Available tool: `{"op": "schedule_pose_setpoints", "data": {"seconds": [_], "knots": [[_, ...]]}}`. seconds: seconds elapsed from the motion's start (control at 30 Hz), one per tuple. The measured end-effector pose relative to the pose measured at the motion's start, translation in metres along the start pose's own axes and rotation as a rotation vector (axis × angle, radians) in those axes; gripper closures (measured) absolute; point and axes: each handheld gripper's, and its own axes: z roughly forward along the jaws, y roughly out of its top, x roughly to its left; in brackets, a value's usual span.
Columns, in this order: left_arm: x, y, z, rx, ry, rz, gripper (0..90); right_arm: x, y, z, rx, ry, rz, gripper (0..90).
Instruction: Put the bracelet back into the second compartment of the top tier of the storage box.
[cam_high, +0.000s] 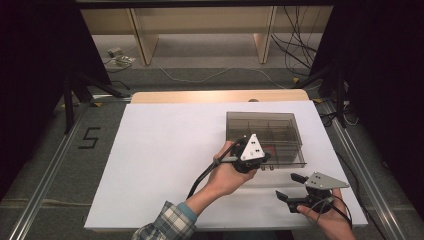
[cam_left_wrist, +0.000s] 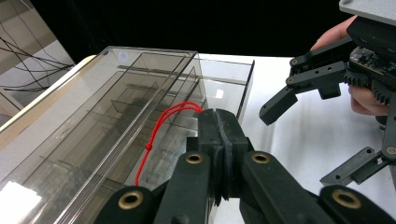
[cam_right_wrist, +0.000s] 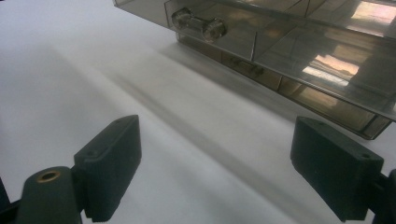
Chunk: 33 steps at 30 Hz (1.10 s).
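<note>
A smoky clear plastic drawer box (cam_high: 265, 131) stands on the white table, right of centre. Its lower drawer is pulled out toward me, with a clear knob handle (cam_right_wrist: 198, 23) on its front. My left gripper (cam_high: 264, 159) hangs over the open drawer (cam_left_wrist: 140, 140), its jaws shut on a thin red string (cam_left_wrist: 159, 130) that loops down into it. My right gripper (cam_high: 287, 185) stands open just above the table in front of the box, nothing between its fingers (cam_right_wrist: 112, 158). The left gripper view also shows that right gripper (cam_left_wrist: 306, 140) off to the right.
The white table top (cam_high: 165, 165) lies bare to the left of the box. A wooden edge (cam_high: 200, 96) runs along the far side. Cables and shelf legs sit on the floor beyond. The table's right edge is close to my right hand.
</note>
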Motion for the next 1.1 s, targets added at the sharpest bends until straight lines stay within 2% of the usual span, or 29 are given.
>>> {"op": "schedule_pose_setpoints", "data": {"seconds": [0.17, 0.53, 1.1], "knots": [[-0.002, 0.0, 0.003, 0.006, -0.01, 0.005, 90.0, 0.0, 0.0, 0.0, 0.0, 0.0, 0.001, 17.2], [0.002, -0.002, 0.012, 0.032, -0.033, -0.018, 90.0, 0.0, 0.0, 0.0, -0.003, 0.003, 0.0, 17.2], [0.009, -0.005, 0.019, 0.055, -0.028, -0.033, 89.9, 0.0, 0.0, 0.0, -0.002, 0.003, 0.002, 17.3]]}}
